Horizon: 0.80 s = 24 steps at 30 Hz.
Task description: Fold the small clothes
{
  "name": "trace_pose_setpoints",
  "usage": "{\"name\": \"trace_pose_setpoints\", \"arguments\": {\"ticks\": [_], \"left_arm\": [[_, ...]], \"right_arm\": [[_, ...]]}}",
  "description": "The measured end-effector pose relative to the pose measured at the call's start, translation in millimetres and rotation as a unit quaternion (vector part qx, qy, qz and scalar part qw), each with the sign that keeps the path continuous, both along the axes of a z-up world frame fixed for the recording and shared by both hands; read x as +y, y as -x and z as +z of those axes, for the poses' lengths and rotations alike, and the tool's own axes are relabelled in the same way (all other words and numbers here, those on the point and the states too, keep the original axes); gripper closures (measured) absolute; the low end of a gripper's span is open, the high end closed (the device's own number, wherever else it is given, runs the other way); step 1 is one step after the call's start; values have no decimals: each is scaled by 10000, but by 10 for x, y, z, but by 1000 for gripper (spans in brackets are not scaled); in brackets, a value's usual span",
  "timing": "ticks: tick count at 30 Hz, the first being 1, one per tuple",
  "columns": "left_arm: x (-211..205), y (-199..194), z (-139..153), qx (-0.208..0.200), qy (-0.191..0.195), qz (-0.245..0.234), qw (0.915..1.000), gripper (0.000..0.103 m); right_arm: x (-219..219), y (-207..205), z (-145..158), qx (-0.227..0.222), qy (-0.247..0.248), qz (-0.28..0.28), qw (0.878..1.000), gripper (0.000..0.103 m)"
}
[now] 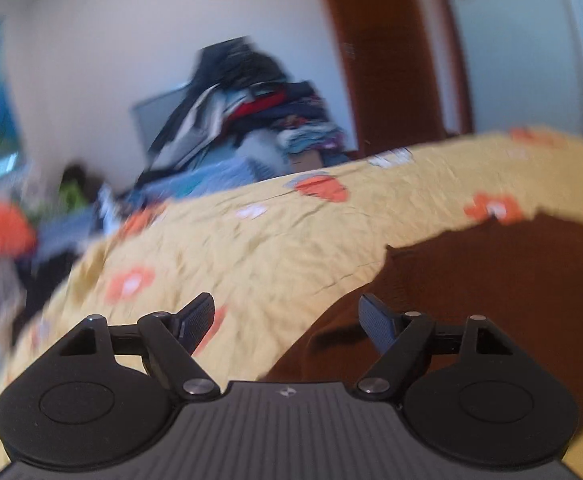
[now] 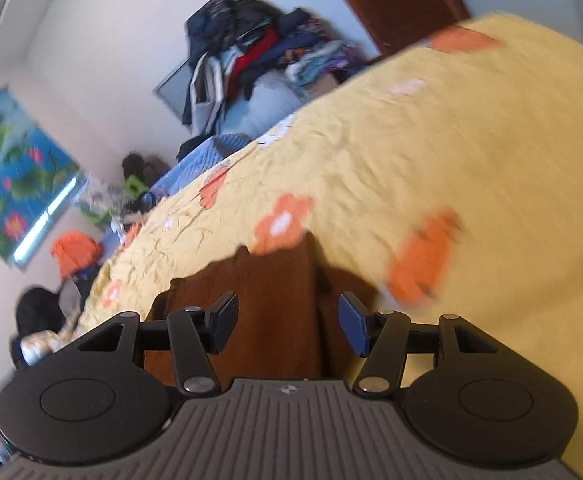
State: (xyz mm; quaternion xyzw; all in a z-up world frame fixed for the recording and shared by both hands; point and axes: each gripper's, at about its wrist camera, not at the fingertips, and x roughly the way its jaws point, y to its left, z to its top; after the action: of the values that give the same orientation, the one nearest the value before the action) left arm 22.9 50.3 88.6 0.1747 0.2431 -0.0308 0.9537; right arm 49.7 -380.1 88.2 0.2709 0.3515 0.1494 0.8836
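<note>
Left wrist view: the left gripper (image 1: 287, 318) hangs over a yellow quilted bedspread with orange flowers (image 1: 275, 240), its jaws parted with nothing between the pads. A dark brown knitted garment (image 1: 491, 280) lies flat on the bedspread, ahead of and beneath the right-hand finger and running off to the right; the left-hand finger stands over bare bedspread. No contact between pads and cloth is visible. The picture is blurred.

Right wrist view: the right gripper (image 2: 287, 322) is likewise released, jaws apart and empty. The same brown garment (image 2: 267, 300) lies directly below and ahead of the gap, a straight fold edge running away from the camera just right of centre. Beyond the bed, a heap of mixed clothes (image 2: 259, 60) stands against the white wall.
</note>
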Motion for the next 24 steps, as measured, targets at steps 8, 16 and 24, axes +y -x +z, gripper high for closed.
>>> {"name": "trace_pose_setpoints", "arguments": {"ticks": [8, 16, 24], "left_arm": [[-677, -798, -692, 938, -1311, -889, 9829, 60], [-93, -1239, -663, 1319, 194, 279, 9907, 94], [-225, -616, -101, 70, 654, 251, 9975, 12]], "right_arm": [[652, -967, -355, 636, 932, 452, 9926, 46], [549, -1020, -387, 455, 819, 238, 9953, 88], [664, -516, -86, -422, 990, -254, 9939, 46]]}}
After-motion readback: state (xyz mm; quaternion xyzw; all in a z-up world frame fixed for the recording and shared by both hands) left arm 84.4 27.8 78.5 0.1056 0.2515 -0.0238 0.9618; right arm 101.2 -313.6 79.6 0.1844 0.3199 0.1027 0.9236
